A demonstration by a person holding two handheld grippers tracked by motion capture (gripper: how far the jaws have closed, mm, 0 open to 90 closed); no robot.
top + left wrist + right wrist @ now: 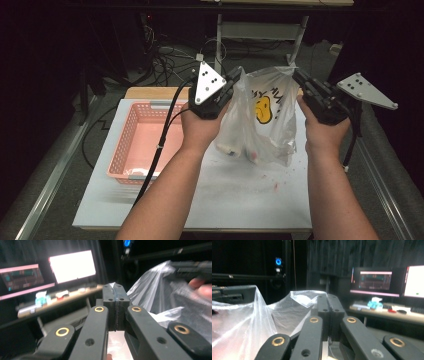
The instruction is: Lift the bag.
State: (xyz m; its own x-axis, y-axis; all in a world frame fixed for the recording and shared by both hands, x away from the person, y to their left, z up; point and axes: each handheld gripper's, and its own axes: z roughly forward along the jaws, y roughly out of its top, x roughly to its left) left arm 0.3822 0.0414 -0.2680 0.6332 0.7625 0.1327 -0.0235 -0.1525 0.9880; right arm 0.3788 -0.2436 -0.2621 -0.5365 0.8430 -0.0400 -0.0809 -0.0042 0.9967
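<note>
Two grippers, left (236,76) and right (298,76), clenched on rim of crinkly clear plastic bag (260,117); bag hung lengthwise downward, mouth up, beside pink lattice basket (131,145).

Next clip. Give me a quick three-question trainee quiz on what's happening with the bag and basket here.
1. True or false: the clear plastic bag lies flat inside the pink basket.
2. Which holds the bag's top edge? A) left gripper alone B) right gripper alone C) both
3. Fill in: the print on the bag is mostly ____ in colour.

Key
1. False: the bag hangs over the white table, to the right of the basket, pinched at its upper corners.
2. C: each gripper's jaws are closed on plastic.
3. Yellow.
</note>
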